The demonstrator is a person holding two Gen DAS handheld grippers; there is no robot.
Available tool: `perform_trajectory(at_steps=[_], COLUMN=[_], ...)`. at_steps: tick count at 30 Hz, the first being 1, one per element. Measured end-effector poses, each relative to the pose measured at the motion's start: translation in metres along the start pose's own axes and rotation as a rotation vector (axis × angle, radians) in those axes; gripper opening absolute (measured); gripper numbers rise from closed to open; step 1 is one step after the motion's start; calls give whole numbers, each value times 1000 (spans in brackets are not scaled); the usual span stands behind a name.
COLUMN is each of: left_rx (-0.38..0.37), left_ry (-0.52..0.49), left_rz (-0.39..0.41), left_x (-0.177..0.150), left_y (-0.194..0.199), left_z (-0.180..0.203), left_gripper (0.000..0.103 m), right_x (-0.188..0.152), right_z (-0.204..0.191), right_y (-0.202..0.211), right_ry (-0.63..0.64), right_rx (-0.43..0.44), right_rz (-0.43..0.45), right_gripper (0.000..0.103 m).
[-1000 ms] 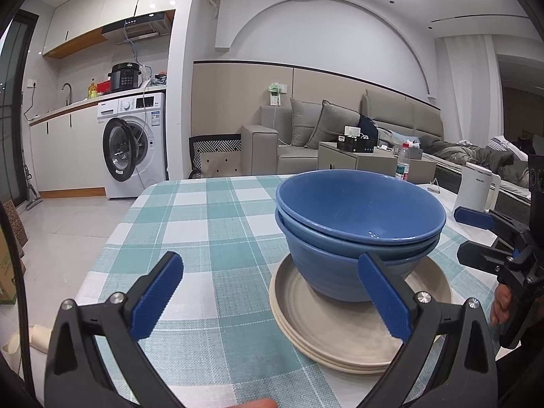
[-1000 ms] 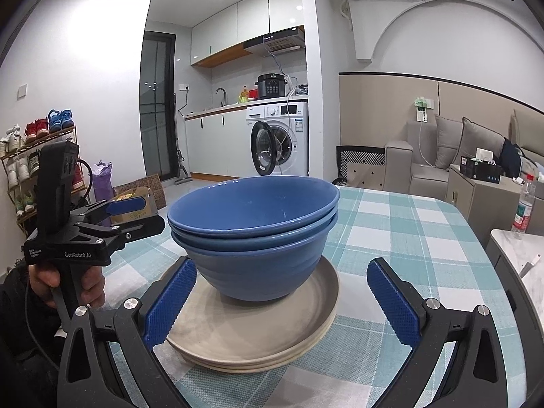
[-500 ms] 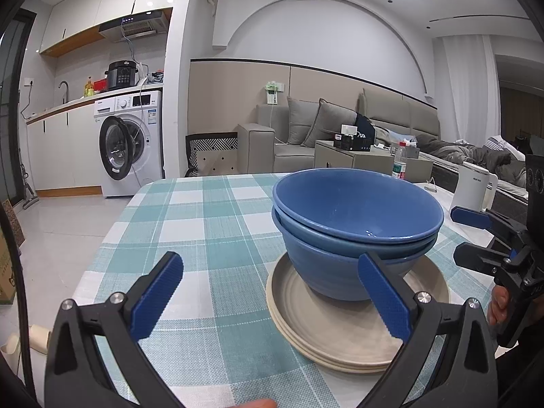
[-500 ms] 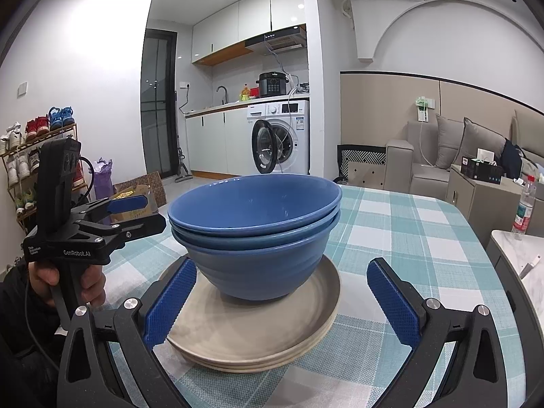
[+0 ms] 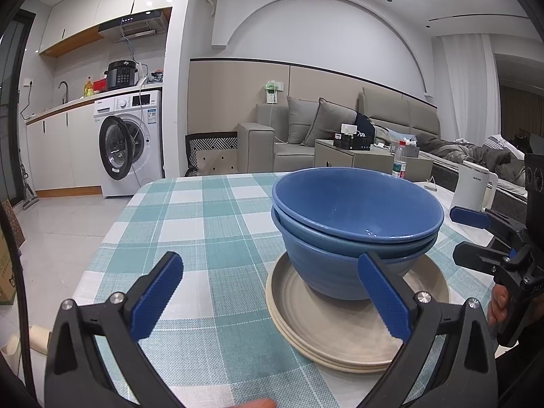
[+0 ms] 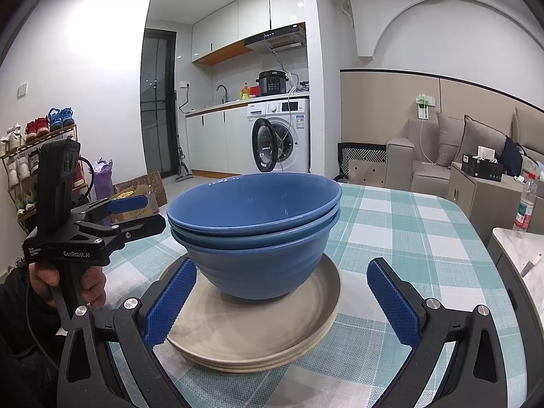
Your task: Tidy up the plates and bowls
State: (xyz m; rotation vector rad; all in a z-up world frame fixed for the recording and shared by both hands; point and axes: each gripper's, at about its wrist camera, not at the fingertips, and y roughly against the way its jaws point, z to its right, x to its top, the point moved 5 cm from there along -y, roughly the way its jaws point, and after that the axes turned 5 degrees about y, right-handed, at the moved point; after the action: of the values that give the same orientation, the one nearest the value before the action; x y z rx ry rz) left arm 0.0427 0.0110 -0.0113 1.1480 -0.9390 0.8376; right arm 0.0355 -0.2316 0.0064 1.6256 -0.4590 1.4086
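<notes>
Stacked blue bowls (image 5: 353,227) sit nested on a stack of beige plates (image 5: 333,333) on the teal checked tablecloth (image 5: 210,238). The same bowls (image 6: 255,234) and plates (image 6: 258,336) fill the middle of the right wrist view. My left gripper (image 5: 268,295) is open and empty, held just in front and left of the stack. My right gripper (image 6: 282,301) is open and empty, its jaws standing either side of the plates' near rim, above it. Each gripper shows in the other's view, the right gripper (image 5: 482,234) at right and the left gripper (image 6: 129,214) at left.
A white kettle (image 5: 474,187) stands on a side surface right of the table. A water bottle (image 6: 523,207) stands beyond the table's right edge. A washing machine (image 5: 131,142), sofa (image 5: 306,136) and shoe rack (image 6: 20,166) lie further off.
Both grippers drifted only slightly; the bowl stack sits a touch further left in the left wrist view. Nothing was grasped or released.
</notes>
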Motion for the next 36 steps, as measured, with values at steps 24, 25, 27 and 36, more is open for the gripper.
perform_trajectory(at_steps=[24,25,27,36], left_rx=[-14,-15,-16,-21], left_ry=[-28,-29,-30,-37], left_rz=[17,17,18,21], left_x=[-1,-1,0,0], left_y=[4,4,4,6], left_z=[7,7,8,11], left_gripper=[103,103,103,103], right_x=[-3,-3,-3,-3], right_z=[-3,-3,-3,-3], right_y=[-3,-3,-3,-3], right_ry=[8,8,8,9], right_rx=[0,1,0,1], right_rz=[1,1,1,0], right_gripper=[102,102,102,102])
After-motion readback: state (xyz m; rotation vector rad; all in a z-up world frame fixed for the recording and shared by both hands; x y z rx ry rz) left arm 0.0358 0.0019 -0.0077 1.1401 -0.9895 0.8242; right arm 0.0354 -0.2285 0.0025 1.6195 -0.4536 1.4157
